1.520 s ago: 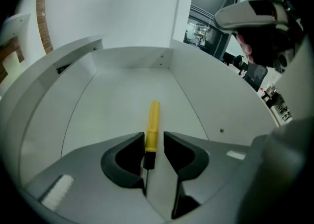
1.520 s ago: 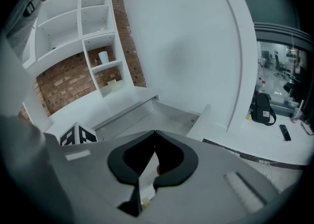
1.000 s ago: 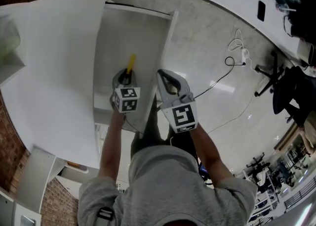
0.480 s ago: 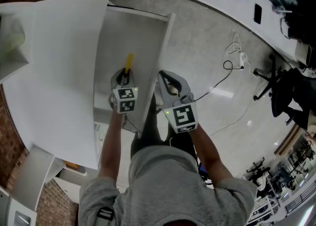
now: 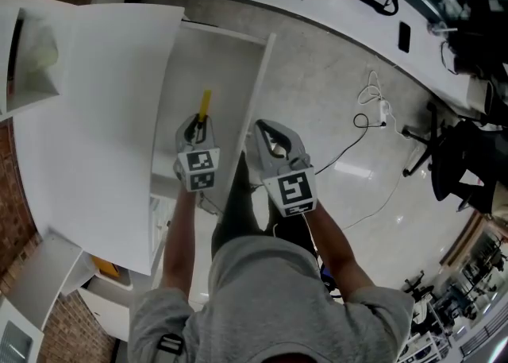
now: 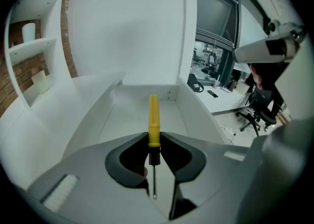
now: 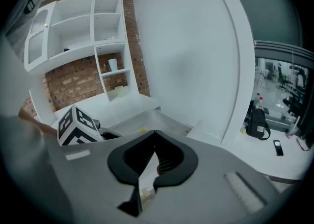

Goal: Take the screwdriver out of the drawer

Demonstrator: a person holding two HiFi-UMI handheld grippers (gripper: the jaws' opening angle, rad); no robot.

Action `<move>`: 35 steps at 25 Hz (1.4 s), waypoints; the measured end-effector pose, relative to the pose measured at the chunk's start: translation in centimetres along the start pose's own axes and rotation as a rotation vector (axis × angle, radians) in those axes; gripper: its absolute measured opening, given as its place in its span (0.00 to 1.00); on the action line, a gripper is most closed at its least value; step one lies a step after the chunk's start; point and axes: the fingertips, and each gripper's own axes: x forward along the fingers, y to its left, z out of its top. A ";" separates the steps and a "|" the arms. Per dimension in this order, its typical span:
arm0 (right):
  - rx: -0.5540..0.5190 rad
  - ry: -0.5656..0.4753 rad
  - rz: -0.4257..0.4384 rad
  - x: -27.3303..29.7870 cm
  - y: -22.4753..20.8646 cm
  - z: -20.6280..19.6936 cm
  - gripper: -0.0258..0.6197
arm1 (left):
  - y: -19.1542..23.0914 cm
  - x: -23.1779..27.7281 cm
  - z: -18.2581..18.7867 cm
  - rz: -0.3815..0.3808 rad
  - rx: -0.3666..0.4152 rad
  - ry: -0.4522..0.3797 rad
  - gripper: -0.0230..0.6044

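OK, working down from the big stuff. The pale floor (image 5: pixel 333 83) is filling the right half of the head view, with a black office chair (image 5: pixel 456 155) standing at its far right edge. The white counter (image 5: pixel 95 115) is taking up the left side. In the right gripper view, white shelves (image 7: pixel 93 32) are sitting against a brick wall.

The drawer (image 5: pixel 230 59) is standing pulled out from the counter, running up the middle of the head view, and its bare white bottom (image 6: pixel 132 120) is showing in the left gripper view.

You're holding both grippers over its near end, left gripper (image 5: pixel 198 125) above the drawer opening, right gripper (image 5: pixel 262 126) just beside it over the drawer's right wall. The two are sitting close but apart.

Right gripper (image 7: pixel 155 133): its tips are meeting, nothing between them. The left one's marker cube (image 7: pixel 76 125) is showing at that view's left.

Left gripper (image 6: pixel 154 138): its jaws are pinching the screwdriver (image 6: pixel 153 117) at the black collar below the handle. The yellow handle (image 5: pixel 205 104) is sticking out past the tips toward the drawer's far end, and the thin metal shaft is pointing back toward the camera. The screwdriver is hanging over the open drawer and looking clear of its bottom, gripped by the left gripper only.
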 end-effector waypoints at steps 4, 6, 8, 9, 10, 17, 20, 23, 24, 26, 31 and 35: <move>-0.021 -0.012 0.009 -1.5 0.2 0.7 0.04 | -0.3 -2.1 1.9 0.025 -0.009 -0.059 0.17; -0.037 -0.020 0.013 -2.4 0.4 0.9 0.04 | -0.6 -3.3 2.6 0.035 -0.016 -0.086 0.17; -0.053 -0.030 0.018 -3.3 0.6 1.2 0.04 | -1.0 -4.6 3.0 0.042 -0.032 -0.109 0.17; -0.061 -0.036 0.021 -3.7 0.7 1.4 0.04 | -1.1 -5.2 3.2 0.047 -0.042 -0.121 0.17; -0.070 -0.044 0.023 -4.1 0.8 1.7 0.04 | -1.3 -5.9 3.4 0.052 -0.050 -0.133 0.17; -0.125 -0.094 0.036 -7.4 0.8 3.2 0.04 | -2.3 -11.3 5.6 0.127 -0.092 -0.241 0.17; -0.133 -0.109 0.037 -9.1 1.0 3.6 0.04 | -3.0 -14.1 7.0 0.152 -0.097 -0.296 0.17; -0.138 -0.131 0.044 -11.0 1.5 3.9 0.04 | -4.1 -16.9 8.1 0.166 -0.099 -0.333 0.17; -0.142 -0.142 0.048 -11.6 1.7 4.1 0.04 | -4.4 -17.8 8.6 0.173 -0.102 -0.355 0.17; -0.152 -0.165 0.055 -12.7 2.1 4.5 0.04 | -5.2 -19.8 9.8 0.183 -0.131 -0.400 0.17; -0.173 -0.224 0.064 -15.9 3.2 5.2 0.04 | -7.1 -24.0 10.5 0.213 -0.110 -0.465 0.17; -0.179 -0.259 0.066 -18.7 3.8 5.6 0.04 | -8.8 -27.3 10.9 0.228 -0.097 -0.517 0.17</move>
